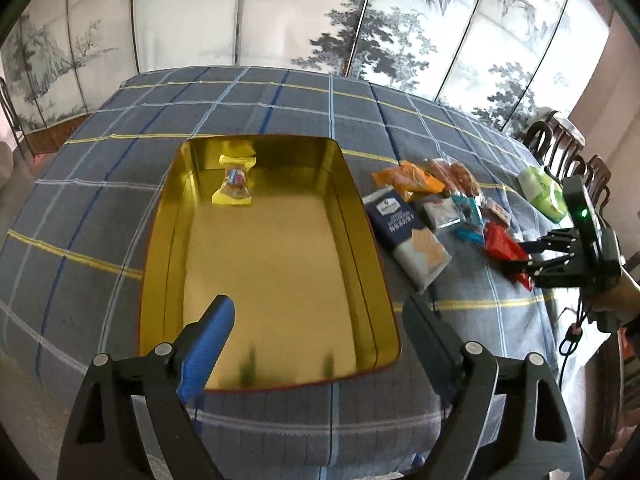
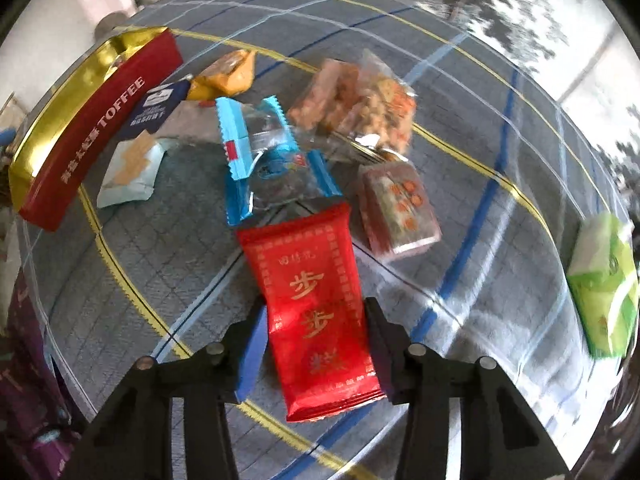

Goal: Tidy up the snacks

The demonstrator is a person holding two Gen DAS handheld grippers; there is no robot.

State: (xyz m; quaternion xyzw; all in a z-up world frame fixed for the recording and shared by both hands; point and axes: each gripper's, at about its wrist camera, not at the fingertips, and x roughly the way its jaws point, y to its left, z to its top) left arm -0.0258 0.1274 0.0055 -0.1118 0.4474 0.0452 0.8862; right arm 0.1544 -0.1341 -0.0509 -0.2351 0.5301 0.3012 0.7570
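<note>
A gold tin with a red outside marked TOFFEE lies open on the checked cloth. One yellow-wrapped snack lies in its far end. My left gripper hangs open and empty over the tin's near end. Right of the tin lies a pile of snacks: a navy packet, orange packets, blue packets and a clear pack. My right gripper has its fingers on both sides of a red packet, touching it; it also shows in the left wrist view.
A green tissue pack lies at the right of the table. Dark wooden chairs stand beyond the far right edge. A painted folding screen stands behind the table. The cloth hangs over the near edge.
</note>
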